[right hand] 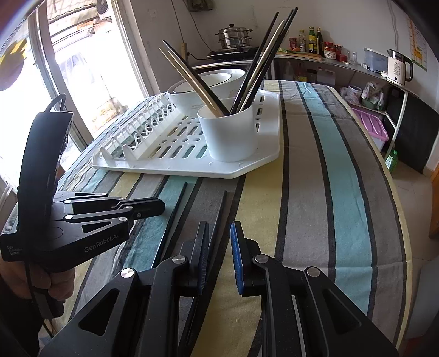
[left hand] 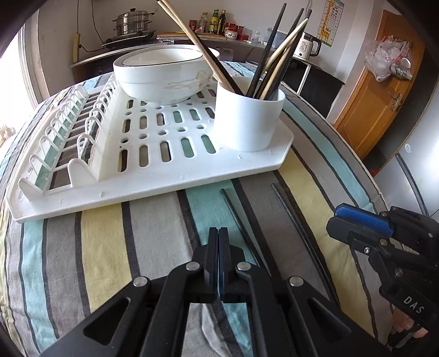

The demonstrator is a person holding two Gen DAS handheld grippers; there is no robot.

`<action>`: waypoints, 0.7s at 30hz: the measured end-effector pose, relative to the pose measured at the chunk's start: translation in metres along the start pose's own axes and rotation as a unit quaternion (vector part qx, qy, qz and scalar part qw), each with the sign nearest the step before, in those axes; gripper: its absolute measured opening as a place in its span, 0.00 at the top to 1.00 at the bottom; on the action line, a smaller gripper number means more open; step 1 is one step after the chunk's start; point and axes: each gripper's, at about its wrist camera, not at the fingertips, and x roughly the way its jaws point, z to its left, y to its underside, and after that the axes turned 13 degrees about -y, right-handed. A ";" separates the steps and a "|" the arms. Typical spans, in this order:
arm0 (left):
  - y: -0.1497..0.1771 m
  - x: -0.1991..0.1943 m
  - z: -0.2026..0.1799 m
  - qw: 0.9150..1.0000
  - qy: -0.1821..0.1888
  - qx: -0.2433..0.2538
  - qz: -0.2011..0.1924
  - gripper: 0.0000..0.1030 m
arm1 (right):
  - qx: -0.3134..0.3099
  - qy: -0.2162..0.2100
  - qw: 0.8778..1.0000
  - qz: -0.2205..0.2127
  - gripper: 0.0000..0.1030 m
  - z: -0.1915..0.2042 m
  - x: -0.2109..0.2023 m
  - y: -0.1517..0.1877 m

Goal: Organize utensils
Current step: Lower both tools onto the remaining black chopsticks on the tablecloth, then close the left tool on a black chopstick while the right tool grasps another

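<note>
Two black chopsticks lie loose on the striped tablecloth in front of the white dish rack [left hand: 164,175]. My left gripper [left hand: 218,236] is shut with nothing between its fingers, just left of the nearer chopstick [left hand: 241,222]. The second chopstick [left hand: 296,225] lies further right, near my right gripper [left hand: 340,219]. In the right wrist view my right gripper [right hand: 219,228] stands open low over one chopstick [right hand: 221,211], its blue pads apart. The other chopstick [right hand: 177,206] lies beside my left gripper [right hand: 162,205]. A white cup [right hand: 227,137] on the rack holds several chopsticks.
A white bowl [left hand: 164,79] sits on the rack behind the cup [left hand: 247,123]. The table edge [right hand: 395,192] curves along the right. A counter behind carries a steamer pot [left hand: 133,23], bottles and a kettle [right hand: 397,67]. A wooden door [left hand: 378,90] stands at the right.
</note>
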 end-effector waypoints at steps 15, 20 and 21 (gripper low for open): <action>-0.005 0.002 -0.006 0.998 0.034 -0.053 0.021 0.73 | 0.007 0.007 1.000 -0.009 0.84 -0.005 -0.008 0.001; -0.001 0.000 -0.036 0.998 -0.047 0.039 -0.013 0.75 | 0.009 0.004 1.000 -0.015 0.84 -0.006 -0.013 0.002; 0.000 -0.001 -0.036 0.997 -0.055 0.049 -0.017 0.78 | 0.009 0.004 1.000 -0.015 0.84 -0.005 -0.014 0.002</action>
